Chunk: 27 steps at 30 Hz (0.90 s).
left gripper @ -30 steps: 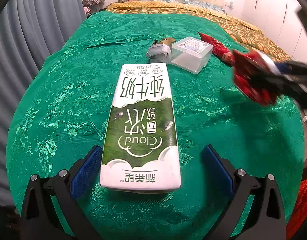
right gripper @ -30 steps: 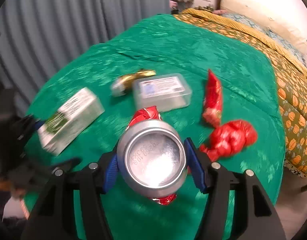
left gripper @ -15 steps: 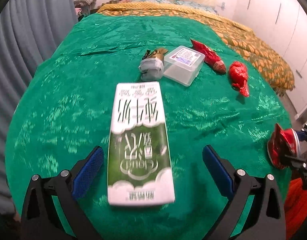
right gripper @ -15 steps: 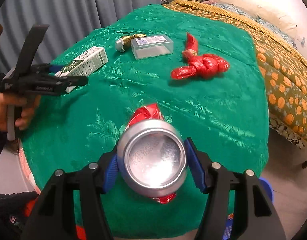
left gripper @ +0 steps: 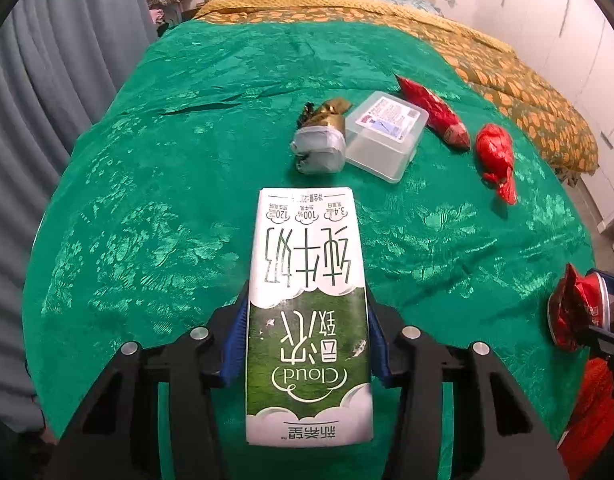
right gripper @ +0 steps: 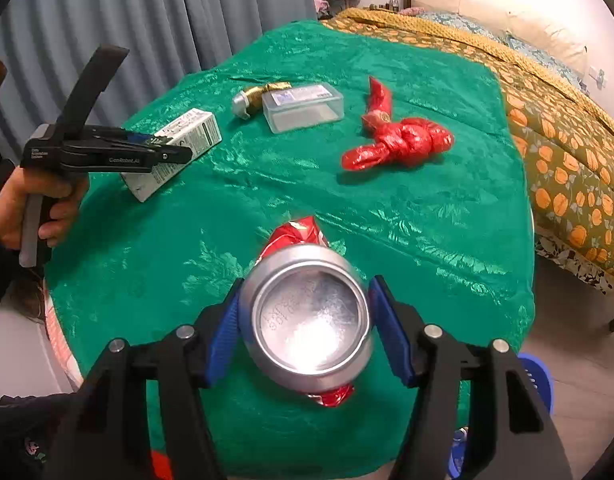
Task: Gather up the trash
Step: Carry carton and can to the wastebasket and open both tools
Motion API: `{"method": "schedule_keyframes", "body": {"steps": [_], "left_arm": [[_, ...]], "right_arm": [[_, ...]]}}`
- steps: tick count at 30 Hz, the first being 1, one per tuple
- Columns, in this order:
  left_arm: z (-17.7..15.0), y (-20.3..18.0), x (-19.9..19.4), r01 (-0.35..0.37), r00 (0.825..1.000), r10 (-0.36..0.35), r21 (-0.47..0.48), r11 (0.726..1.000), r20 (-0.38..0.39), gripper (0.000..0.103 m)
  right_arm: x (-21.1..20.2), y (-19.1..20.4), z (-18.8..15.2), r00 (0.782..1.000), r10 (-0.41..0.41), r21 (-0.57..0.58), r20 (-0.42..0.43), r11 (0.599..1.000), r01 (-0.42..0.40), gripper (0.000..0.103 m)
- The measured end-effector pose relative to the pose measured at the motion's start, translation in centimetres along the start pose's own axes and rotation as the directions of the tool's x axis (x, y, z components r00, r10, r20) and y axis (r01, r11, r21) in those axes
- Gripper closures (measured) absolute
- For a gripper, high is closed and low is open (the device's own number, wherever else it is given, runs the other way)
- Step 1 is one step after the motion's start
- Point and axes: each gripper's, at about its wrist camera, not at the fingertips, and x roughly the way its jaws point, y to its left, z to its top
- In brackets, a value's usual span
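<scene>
My left gripper (left gripper: 307, 344) is shut on a green and white milk carton (left gripper: 307, 300), its blue pads pressed on both long sides; the carton's far end lies toward the middle of the green cloth. The carton also shows in the right wrist view (right gripper: 179, 148), held by the left gripper (right gripper: 163, 152). My right gripper (right gripper: 307, 324) is shut on a crushed red can (right gripper: 307, 316), silver base toward the camera, over the table's near edge. The can also shows at the right edge of the left wrist view (left gripper: 579, 312).
On the green cloth (left gripper: 167, 200) lie a clear plastic box (left gripper: 383, 136), a gold and grey wrapper (left gripper: 319, 140), a red wrapper (left gripper: 435, 112) and a knotted red bag (left gripper: 495, 156). A bed (right gripper: 547, 100) stands beyond the table. A blue bin (right gripper: 535, 376) is on the floor.
My left gripper has closed on the milk carton, which it straddled open before. My right gripper has carried the can back toward the table's near edge.
</scene>
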Motion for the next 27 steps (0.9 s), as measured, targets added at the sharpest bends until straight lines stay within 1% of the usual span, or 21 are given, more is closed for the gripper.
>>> {"method": "schedule_keyframes", "body": {"steps": [2, 6, 10, 12, 15, 17, 19, 21, 22, 23, 24, 27], "left_arm": [[-0.2, -0.1, -0.6, 0.005, 1.000, -0.005, -0.005, 1.000, 0.009, 0.055], [-0.8, -1.9, -2.7, 0.033, 0.999, -0.034, 0.019, 0.999, 0.038, 0.055], [-1.0, -5.9, -4.7, 0.105, 0.992, -0.109, 0.062, 0.993, 0.058, 0.055], [-0.9, -7.9, -5.2, 0.137, 0.988, -0.142, 0.084, 0.987, 0.063, 0.055], [-0.5, -12.5, -6.0, 0.215, 0.972, -0.225, 0.131, 0.968, 0.066, 0.055], [-0.3, -15.3, -6.3, 0.256, 0.962, -0.268, 0.155, 0.954, 0.061, 0.055], [-0.1, -18.6, -6.4, 0.304, 0.947, -0.318, 0.183, 0.935, 0.051, 0.055], [0.0, -21.8, -6.3, 0.347, 0.931, -0.363, 0.210, 0.914, 0.038, 0.055], [0.0, -24.2, -6.1, 0.378, 0.919, -0.393, 0.228, 0.897, 0.024, 0.055], [-0.1, -25.6, -5.8, 0.394, 0.913, -0.408, 0.236, 0.888, 0.014, 0.055], [-0.2, -27.8, -5.4, 0.416, 0.904, -0.428, 0.249, 0.875, -0.007, 0.055], [-0.5, -32.3, -4.1, 0.458, 0.886, -0.462, 0.269, 0.848, -0.053, 0.055]], "right_arm": [[-0.5, -0.1, 0.0, 1.000, 0.014, 0.013, 0.018, 1.000, -0.014, 0.043], [-1.6, -1.1, 0.0, 0.997, 0.042, 0.067, 0.060, 0.997, -0.046, 0.043], [-3.0, -3.0, -0.4, 0.994, 0.054, 0.121, 0.097, 0.991, -0.066, 0.043], [-4.1, -4.5, -0.9, 0.992, 0.047, 0.152, 0.116, 0.986, -0.064, 0.043], [-5.9, -7.5, -2.0, 0.991, 0.003, 0.198, 0.133, 0.980, -0.030, 0.043], [-7.1, -10.3, -3.1, 0.990, -0.054, 0.238, 0.132, 0.971, 0.021, 0.043], [-7.9, -12.8, -4.2, 0.988, -0.097, 0.280, 0.121, 0.958, 0.060, 0.043], [-8.7, -16.1, -6.0, 0.983, -0.156, 0.339, 0.098, 0.934, 0.114, 0.042], [-8.9, -17.3, -6.8, 0.980, -0.178, 0.362, 0.087, 0.922, 0.136, 0.042], [-9.2, -19.0, -7.9, 0.976, -0.207, 0.391, 0.070, 0.906, 0.165, 0.042], [-9.2, -20.4, -8.9, 0.971, -0.232, 0.419, 0.053, 0.888, 0.189, 0.042], [-9.1, -24.2, -12.2, 0.956, -0.294, 0.494, 0.001, 0.831, 0.255, 0.042]]}}
